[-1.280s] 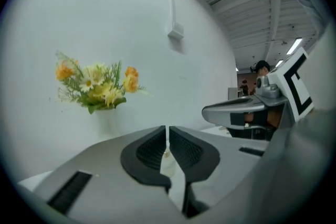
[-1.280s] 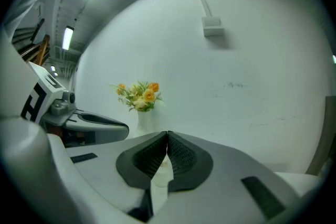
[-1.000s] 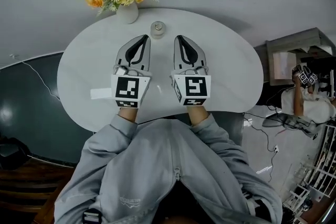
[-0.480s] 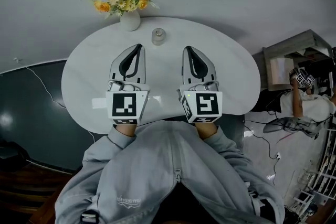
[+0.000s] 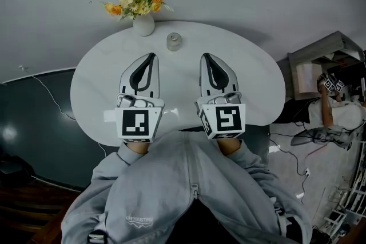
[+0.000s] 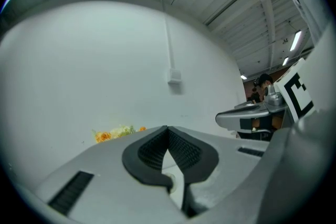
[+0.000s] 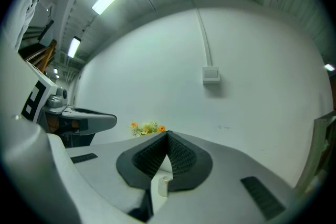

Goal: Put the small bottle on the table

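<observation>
- Two grippers are held side by side low over the white oval table [image 5: 251, 80]: the left gripper [image 5: 151, 56] and the right gripper [image 5: 205, 56], both pointed at the far edge.
- The left gripper's jaws are seen pressed together at the tips in its own view, with nothing pinched between them.
- Same deal on the right: the jaws are closed tip to tip and nothing is gripped.
- The small bottle [image 5: 174, 41] is stood upright on the table at the far side, ahead of the grippers and roughly between their two lines, clear of both tips.
- In the right gripper view the bottle can be glimpsed through the loop-shaped gap behind the closed tips.
- A white vase [image 5: 143, 24] of yellow and orange flowers [image 5: 137, 0] is set near the bottle, to its left, by the far edge.
- A grey zip sweatshirt [image 5: 189, 191] is worn by the person holding the grippers.
</observation>
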The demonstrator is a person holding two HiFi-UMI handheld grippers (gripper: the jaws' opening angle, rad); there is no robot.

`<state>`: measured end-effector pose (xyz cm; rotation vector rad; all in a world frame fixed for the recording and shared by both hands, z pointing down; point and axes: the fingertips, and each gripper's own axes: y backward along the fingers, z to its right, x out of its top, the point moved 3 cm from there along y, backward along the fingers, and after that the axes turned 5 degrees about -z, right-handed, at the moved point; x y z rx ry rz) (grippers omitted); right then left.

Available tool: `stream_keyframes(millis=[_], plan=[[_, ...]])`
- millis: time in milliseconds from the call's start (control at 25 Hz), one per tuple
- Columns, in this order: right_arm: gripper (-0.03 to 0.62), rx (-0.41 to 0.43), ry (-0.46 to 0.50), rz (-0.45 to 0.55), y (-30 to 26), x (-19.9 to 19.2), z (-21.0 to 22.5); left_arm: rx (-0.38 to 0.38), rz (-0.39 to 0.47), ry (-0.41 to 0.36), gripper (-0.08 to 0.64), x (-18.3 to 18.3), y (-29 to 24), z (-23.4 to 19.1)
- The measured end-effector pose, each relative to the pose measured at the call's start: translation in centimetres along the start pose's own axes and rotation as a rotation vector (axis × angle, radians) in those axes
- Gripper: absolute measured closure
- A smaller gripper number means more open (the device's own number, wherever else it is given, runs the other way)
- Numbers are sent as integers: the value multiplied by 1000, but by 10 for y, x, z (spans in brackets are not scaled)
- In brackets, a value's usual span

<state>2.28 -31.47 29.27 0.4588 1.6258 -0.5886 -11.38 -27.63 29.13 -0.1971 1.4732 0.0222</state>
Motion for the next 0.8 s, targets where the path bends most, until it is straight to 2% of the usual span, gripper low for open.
stream_keyframes(millis=[480, 800], plan=[[566, 25, -10, -20, -1, -7, -7, 4, 18, 22, 554, 0, 1, 2], [566, 27, -18, -28, -4, -9, -5, -12, -22, 4, 552, -2, -3, 3]])
